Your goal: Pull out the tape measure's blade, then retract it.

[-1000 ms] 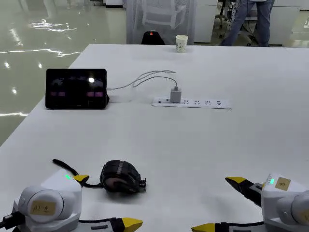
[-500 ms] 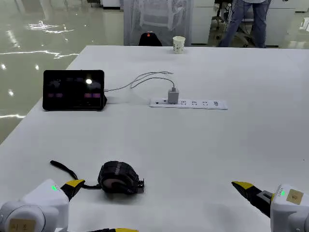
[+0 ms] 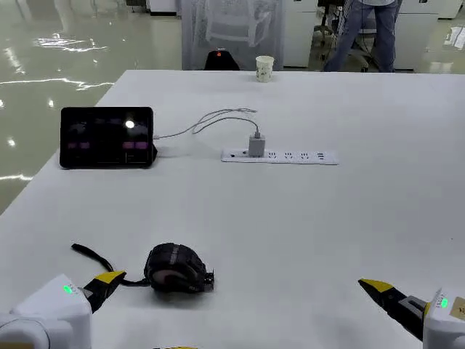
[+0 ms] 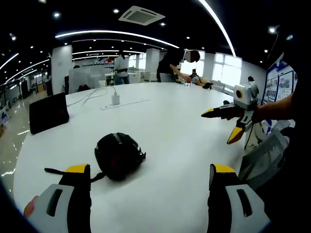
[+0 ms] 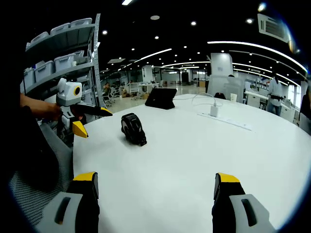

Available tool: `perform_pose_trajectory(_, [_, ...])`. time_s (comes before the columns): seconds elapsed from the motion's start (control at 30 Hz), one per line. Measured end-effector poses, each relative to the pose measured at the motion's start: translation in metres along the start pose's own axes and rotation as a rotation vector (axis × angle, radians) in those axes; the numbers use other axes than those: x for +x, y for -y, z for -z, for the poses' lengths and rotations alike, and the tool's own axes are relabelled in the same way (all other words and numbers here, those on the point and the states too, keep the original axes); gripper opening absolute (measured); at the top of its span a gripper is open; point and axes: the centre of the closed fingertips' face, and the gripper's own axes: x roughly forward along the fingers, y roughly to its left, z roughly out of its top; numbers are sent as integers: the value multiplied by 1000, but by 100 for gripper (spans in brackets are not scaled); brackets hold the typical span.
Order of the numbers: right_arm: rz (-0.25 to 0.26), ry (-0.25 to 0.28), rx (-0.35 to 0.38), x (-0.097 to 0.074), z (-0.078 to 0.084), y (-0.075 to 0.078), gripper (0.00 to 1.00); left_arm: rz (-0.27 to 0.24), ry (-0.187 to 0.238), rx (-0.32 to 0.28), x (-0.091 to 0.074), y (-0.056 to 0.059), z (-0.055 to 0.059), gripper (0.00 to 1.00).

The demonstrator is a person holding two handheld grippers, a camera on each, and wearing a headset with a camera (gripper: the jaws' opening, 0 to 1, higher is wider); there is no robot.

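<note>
Beside the tape measure, left tongs gape; right tongs too.

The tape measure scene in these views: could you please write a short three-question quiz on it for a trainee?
1. True or false: the left gripper is shut on the tape measure.
2. What is plugged into the power strip? A: a white charger. B: a black lamp. C: nothing.
3. Which is nearer the tape measure, the left gripper or the right gripper?
Key: 1 false, its fingers stand open and apart from the tape measure; 2 A; 3 the left gripper.
</note>
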Motion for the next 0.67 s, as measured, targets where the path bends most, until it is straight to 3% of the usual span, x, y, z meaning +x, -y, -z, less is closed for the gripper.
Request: perform_pose_trajectory(0.67, [15, 12, 12, -6, -4, 1, 99, 27, -5, 12, -6, 3, 2, 99])
